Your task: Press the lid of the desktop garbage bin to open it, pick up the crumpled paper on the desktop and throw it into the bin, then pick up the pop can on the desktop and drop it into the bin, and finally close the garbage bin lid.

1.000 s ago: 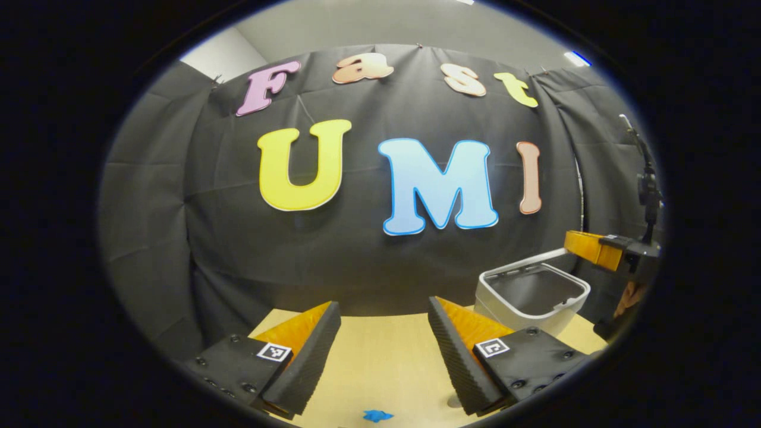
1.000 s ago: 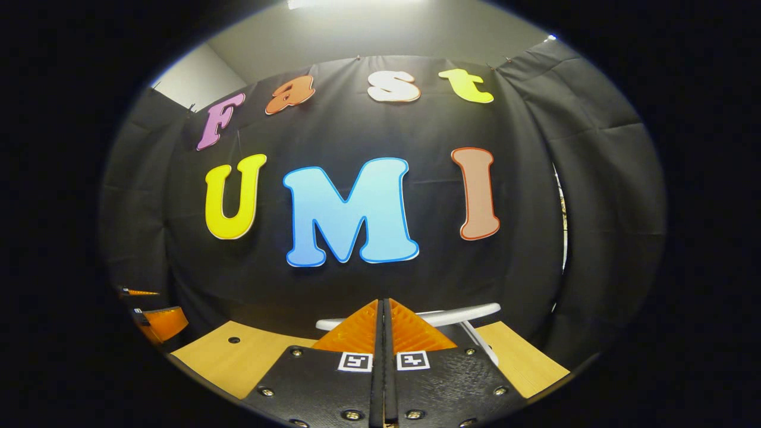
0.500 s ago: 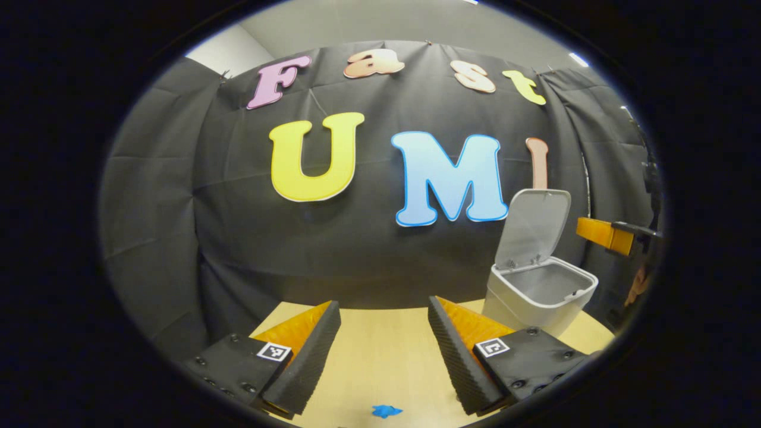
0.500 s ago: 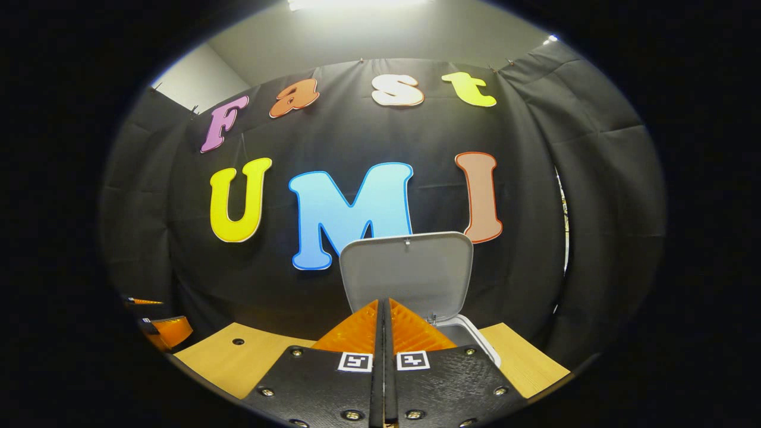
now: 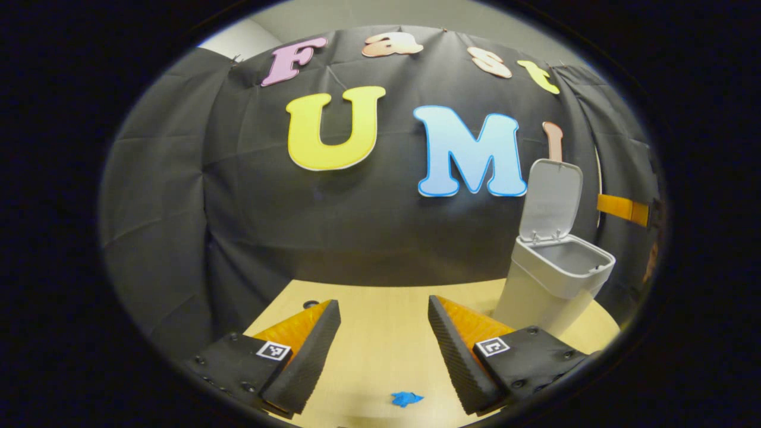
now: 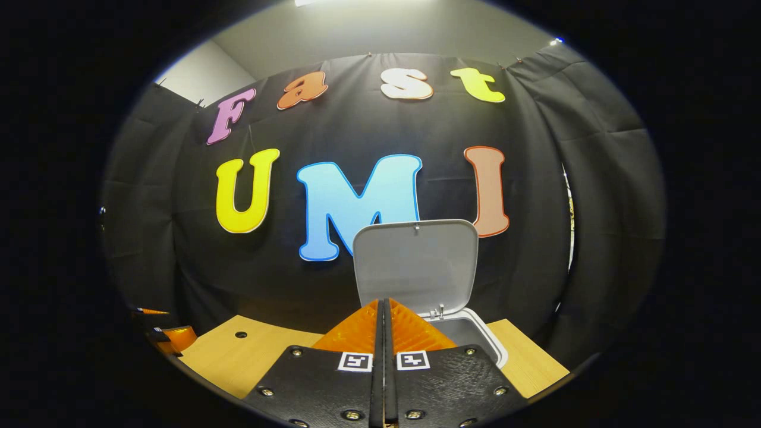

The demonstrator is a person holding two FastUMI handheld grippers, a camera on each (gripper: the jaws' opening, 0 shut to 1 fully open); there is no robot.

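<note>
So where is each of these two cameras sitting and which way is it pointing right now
Left gripper view: rides the left gripper, facing the booth wall over the desk; its own open fingers show below, the bin with raised lid off to the right.
Right gripper view: rides the right gripper, fingers pressed together, just before the bin, looking at the lid.
Shared: bin, lid, desk, wall.

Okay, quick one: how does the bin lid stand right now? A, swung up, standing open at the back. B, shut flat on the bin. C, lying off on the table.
A: the lid stands raised above the bin, hinged at the rear rim, with the inside showing; the right gripper view shows the lid up too.
</note>
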